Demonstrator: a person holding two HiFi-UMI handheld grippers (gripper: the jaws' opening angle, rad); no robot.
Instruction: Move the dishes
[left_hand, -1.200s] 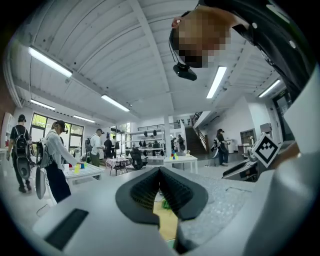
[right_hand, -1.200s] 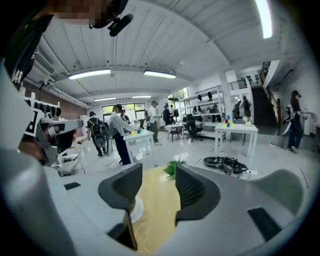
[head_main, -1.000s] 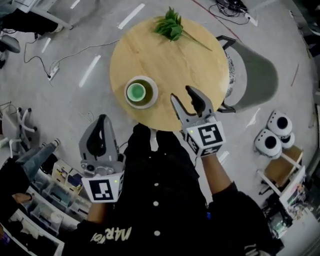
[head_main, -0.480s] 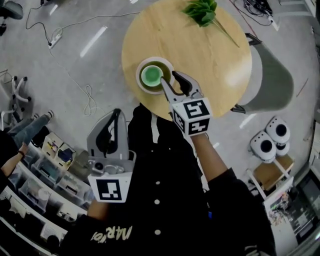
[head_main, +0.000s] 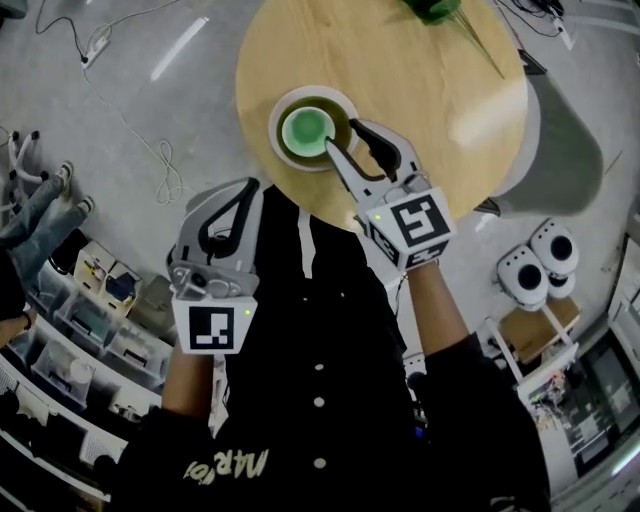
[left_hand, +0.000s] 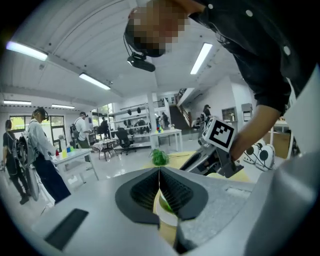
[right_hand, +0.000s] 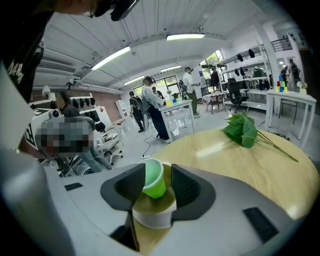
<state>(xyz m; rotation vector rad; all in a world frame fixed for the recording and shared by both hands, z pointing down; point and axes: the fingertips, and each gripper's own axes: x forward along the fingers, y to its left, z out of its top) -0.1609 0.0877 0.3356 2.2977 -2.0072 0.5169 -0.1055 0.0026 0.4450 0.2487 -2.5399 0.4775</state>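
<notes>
Right gripper (right_hand: 159, 176): jaws part-open, having just been closing, with the green cup (right_hand: 153, 180) between them and a gap at the right pad. The cup stands in a white bowl (right_hand: 152, 218) on the near-left part of the round table (right_hand: 240, 167). A leafy sprig (right_hand: 241, 131) lies at the far side. Left gripper (left_hand: 159, 175): jaws together, empty. Only the head view shows it off the table, beside the near-left edge.

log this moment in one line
right gripper: jaws just closing, apart, green cup between | left gripper: shut, empty | bowl on table
</notes>
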